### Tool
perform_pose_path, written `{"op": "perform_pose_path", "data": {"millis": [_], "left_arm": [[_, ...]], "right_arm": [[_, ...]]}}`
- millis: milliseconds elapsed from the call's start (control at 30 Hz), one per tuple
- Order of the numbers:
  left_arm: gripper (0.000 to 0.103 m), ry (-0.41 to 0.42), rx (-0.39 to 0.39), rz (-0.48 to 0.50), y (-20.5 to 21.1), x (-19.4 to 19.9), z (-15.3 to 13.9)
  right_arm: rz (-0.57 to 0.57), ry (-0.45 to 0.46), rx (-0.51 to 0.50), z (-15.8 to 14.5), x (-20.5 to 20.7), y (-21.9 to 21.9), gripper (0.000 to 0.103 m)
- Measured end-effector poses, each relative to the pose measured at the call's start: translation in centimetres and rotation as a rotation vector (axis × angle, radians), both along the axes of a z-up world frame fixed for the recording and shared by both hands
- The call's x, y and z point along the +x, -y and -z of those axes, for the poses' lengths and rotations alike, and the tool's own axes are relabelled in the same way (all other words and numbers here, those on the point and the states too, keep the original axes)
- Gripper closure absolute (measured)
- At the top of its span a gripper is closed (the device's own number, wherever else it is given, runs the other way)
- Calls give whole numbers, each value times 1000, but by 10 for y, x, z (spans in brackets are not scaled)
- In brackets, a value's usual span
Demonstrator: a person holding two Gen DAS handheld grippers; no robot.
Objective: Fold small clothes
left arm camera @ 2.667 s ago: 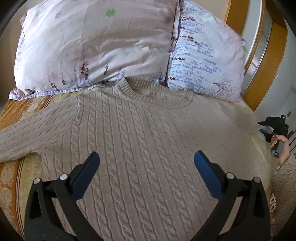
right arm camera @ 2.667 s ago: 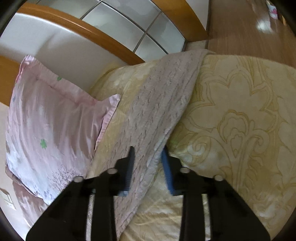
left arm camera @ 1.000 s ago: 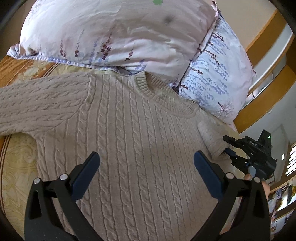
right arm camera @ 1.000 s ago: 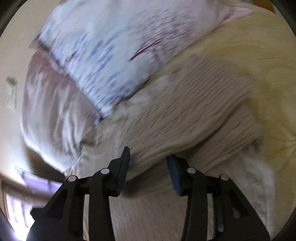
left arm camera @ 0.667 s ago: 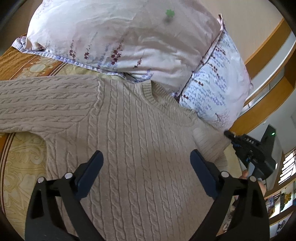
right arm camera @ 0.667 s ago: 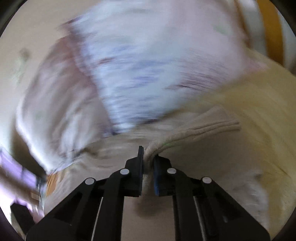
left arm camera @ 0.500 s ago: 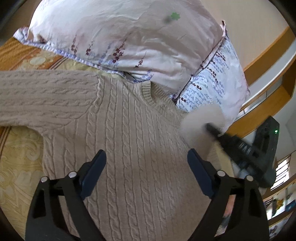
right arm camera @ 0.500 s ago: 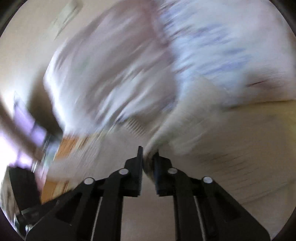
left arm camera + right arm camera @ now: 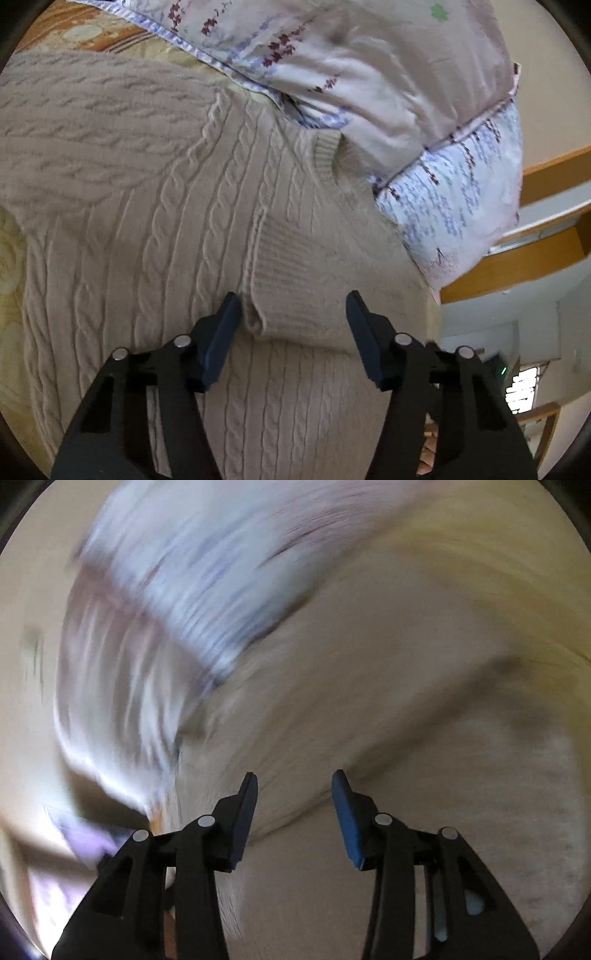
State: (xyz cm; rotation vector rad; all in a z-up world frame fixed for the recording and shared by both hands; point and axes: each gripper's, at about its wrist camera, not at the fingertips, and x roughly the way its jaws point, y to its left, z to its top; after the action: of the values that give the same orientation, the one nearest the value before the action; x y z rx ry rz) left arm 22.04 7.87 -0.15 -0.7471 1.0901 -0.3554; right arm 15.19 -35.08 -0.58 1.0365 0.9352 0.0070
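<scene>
A beige cable-knit sweater lies flat on the bed, collar toward the pillows. Its right sleeve is folded across the chest, with the ribbed cuff near the middle. The other sleeve stretches out to the left. My left gripper is open just above the folded cuff and holds nothing. My right gripper is open and empty over blurred beige knit; that view is smeared by motion.
Two pillows lie beyond the collar: a pink floral one and a white-blue one. A yellow patterned bedspread shows at the left. A wooden headboard stands at the right.
The right gripper carried the right sleeve over the chest, let it go and opened. The left gripper moved in over the folded cuff and narrowed its opening.
</scene>
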Motion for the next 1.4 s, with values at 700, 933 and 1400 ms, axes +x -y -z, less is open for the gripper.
{"op": "perform_pose_path", "data": {"millis": [700, 933, 1400], "left_arm": [[98, 146, 205, 96, 14, 68, -21], [90, 99, 282, 113, 19, 70, -5], [51, 139, 219, -269, -194, -60, -47]], "right_arm": [[257, 127, -100, 8, -23, 36, 95], [236, 13, -285, 0, -17, 20, 76], [63, 138, -412, -45, -28, -44, 39]]}}
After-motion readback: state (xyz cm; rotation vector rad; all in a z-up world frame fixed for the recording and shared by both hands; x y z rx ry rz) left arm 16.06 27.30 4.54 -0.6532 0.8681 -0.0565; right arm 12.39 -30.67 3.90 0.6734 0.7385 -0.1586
